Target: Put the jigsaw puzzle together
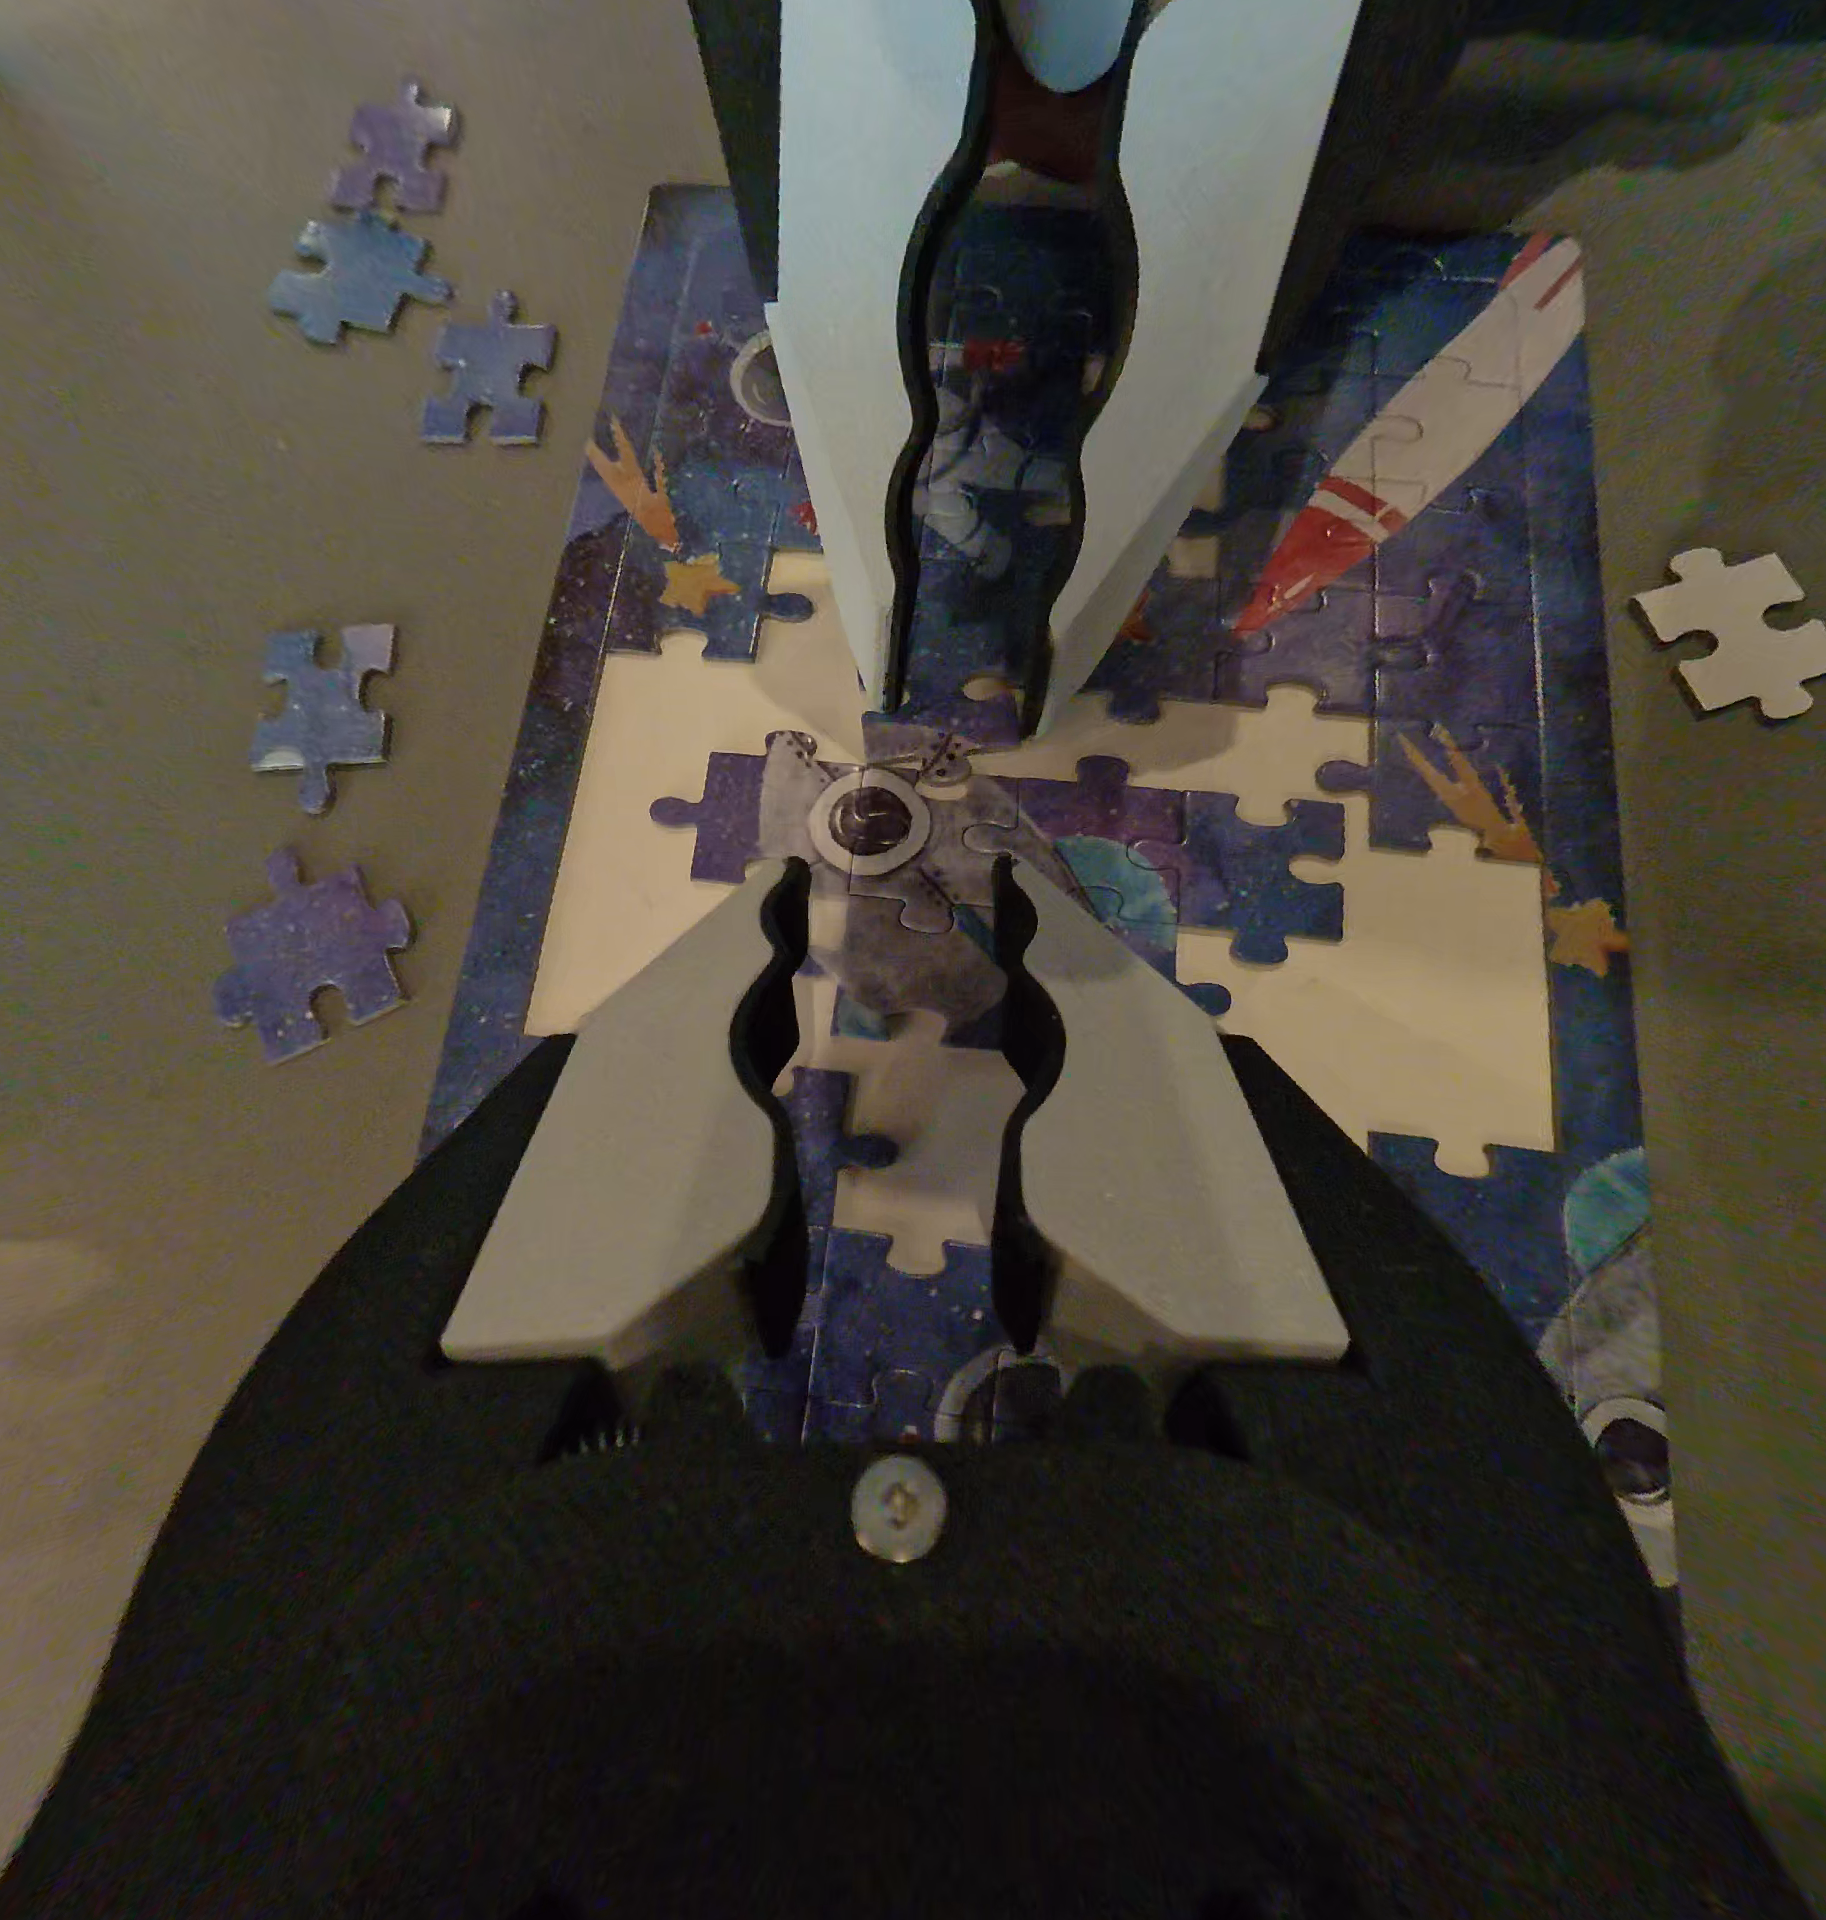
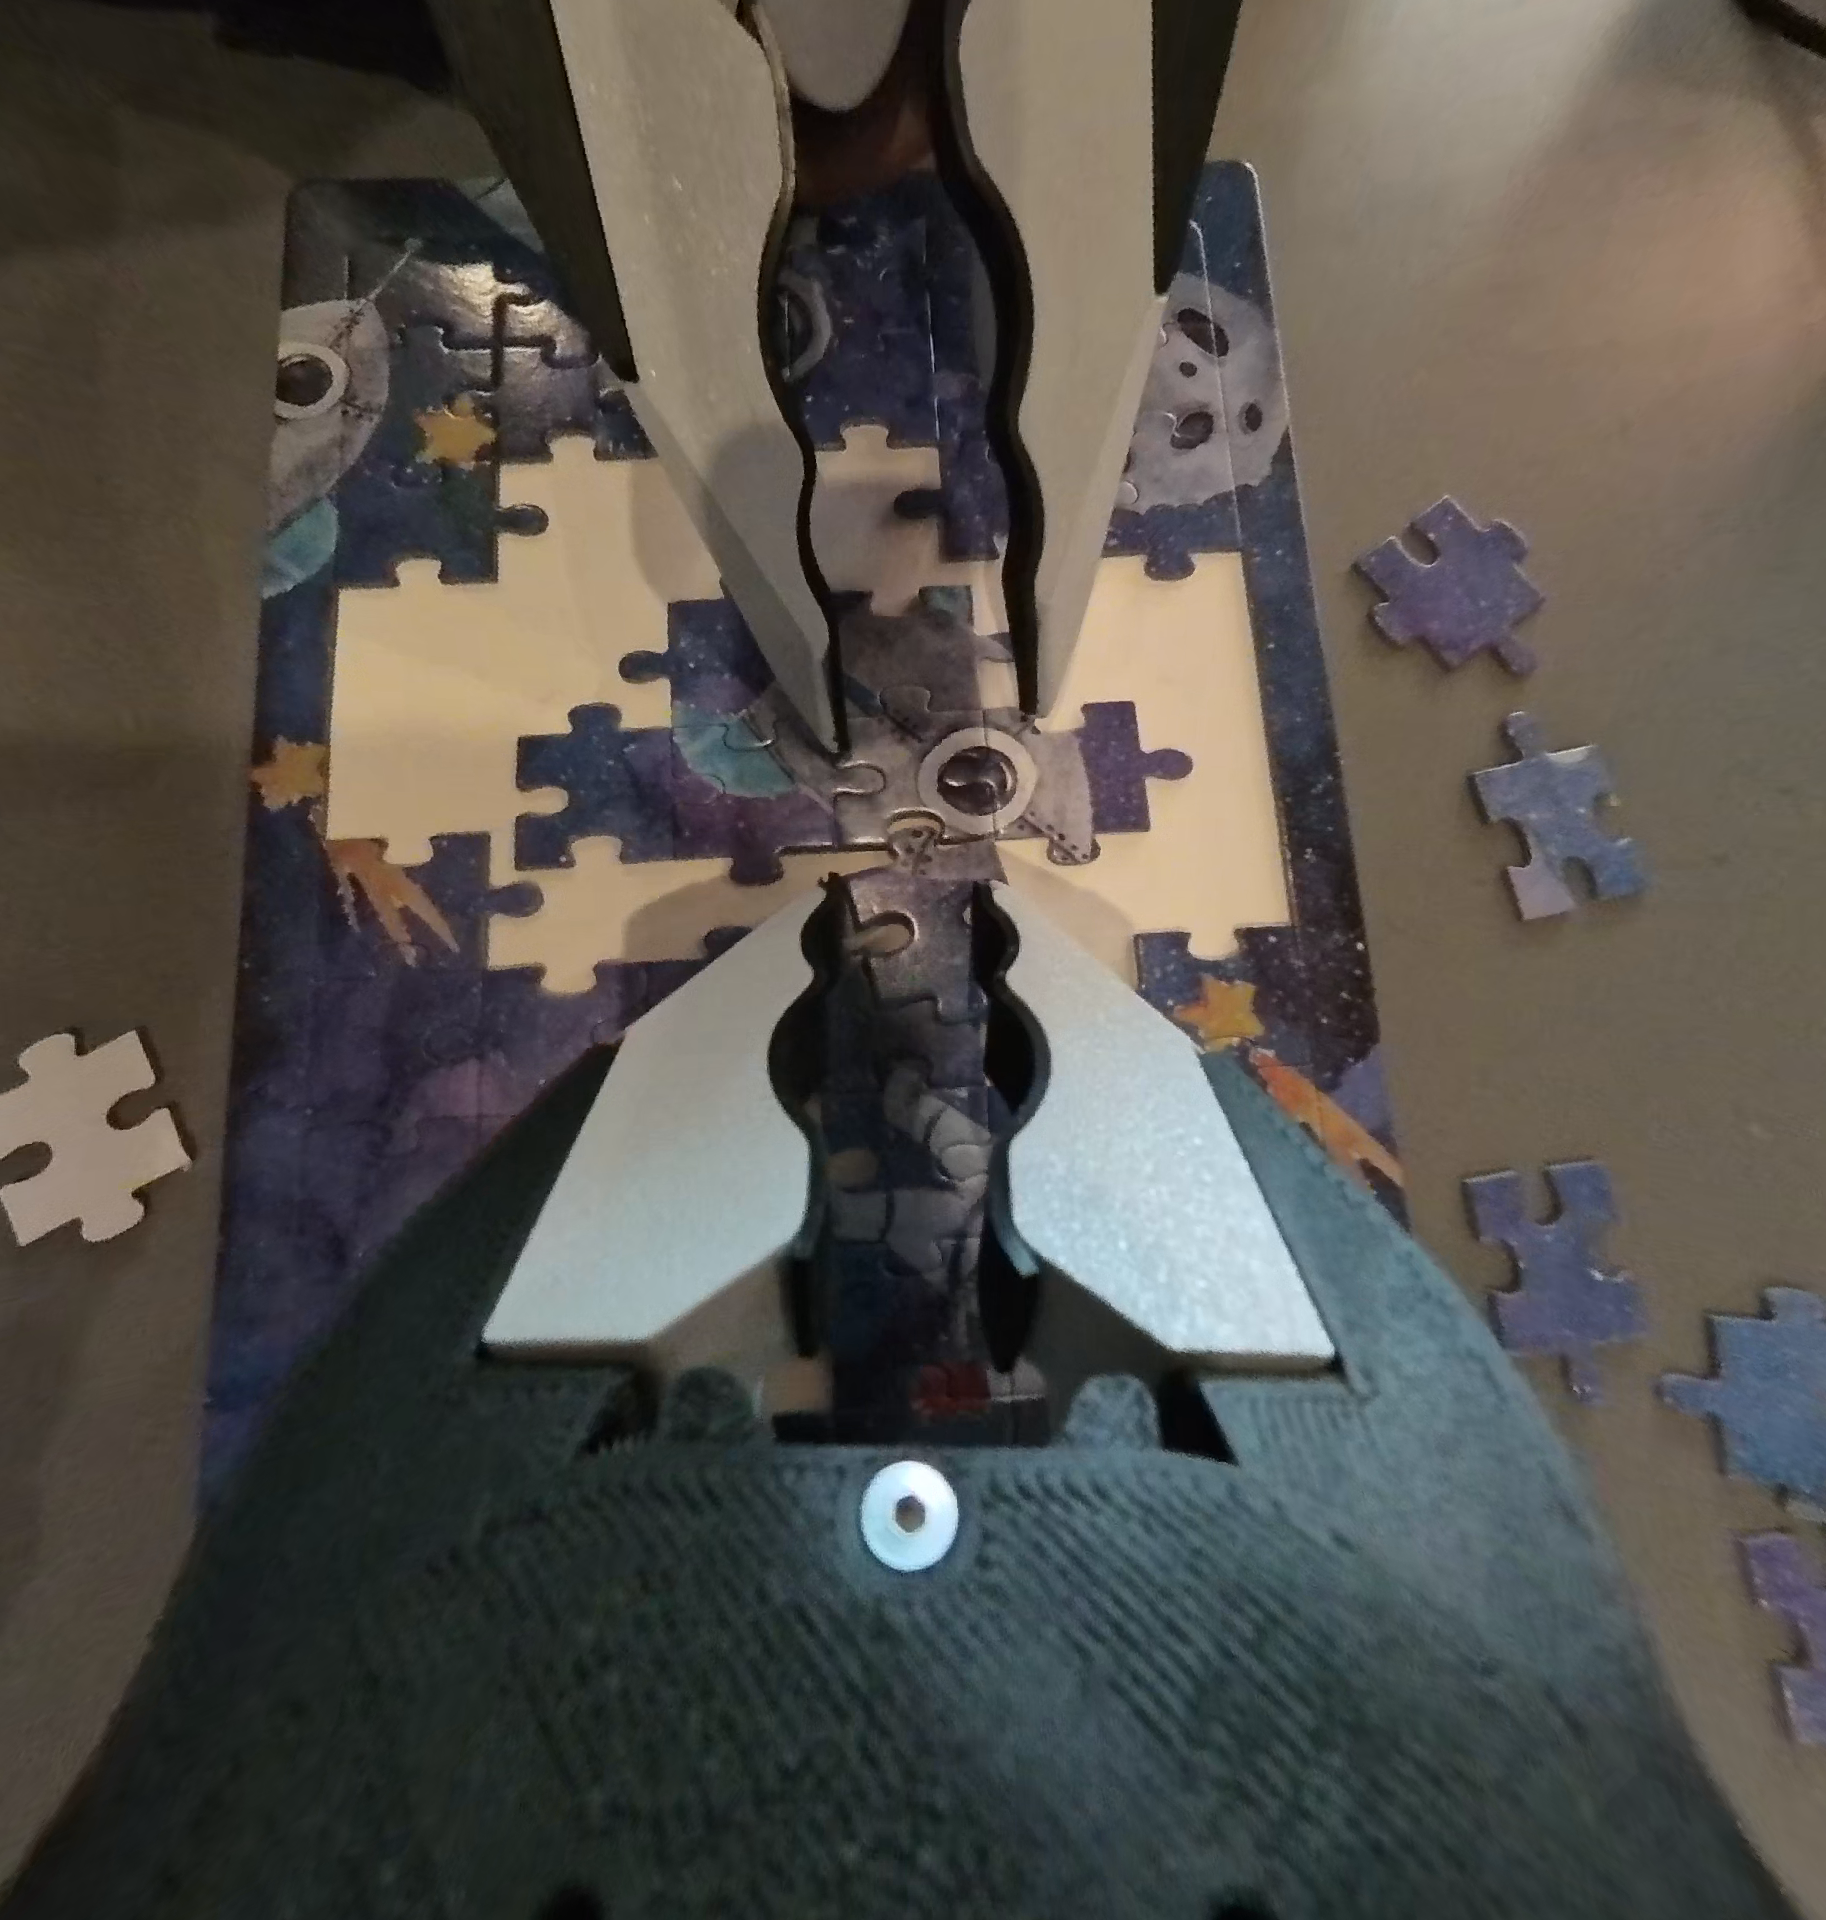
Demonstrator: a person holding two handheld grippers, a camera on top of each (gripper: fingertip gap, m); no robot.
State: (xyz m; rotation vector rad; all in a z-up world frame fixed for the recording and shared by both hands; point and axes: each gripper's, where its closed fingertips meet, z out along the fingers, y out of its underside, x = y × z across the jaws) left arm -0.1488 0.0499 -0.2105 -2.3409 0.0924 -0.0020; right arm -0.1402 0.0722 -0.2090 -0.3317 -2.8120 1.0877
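Note:
A space-picture jigsaw lies in its frame [image 1: 1579, 727], with cream bare board [image 1: 1408, 987] showing in the middle. A joined cluster of pieces [image 1: 1148, 831] with a round porthole lies loose on that bare area; it also shows in the right wrist view [image 2: 628, 790]. My left gripper [image 1: 893, 873] is open, its tips down at the cluster's near edge. My right gripper [image 1: 956, 717] comes from the opposite side, open, its tips at the cluster's far edge. In the right wrist view my right gripper [image 2: 907, 888] faces the left gripper [image 2: 930, 722] across the porthole. Neither holds a piece.
Several loose purple-blue pieces [image 1: 311, 951] lie on the grey table left of the frame; they show at the right in the right wrist view [image 2: 1558, 821]. One white face-down piece [image 1: 1735, 649] lies on the other side of the frame [image 2: 78, 1132]. Less than 4 cm separates the two grippers' tips.

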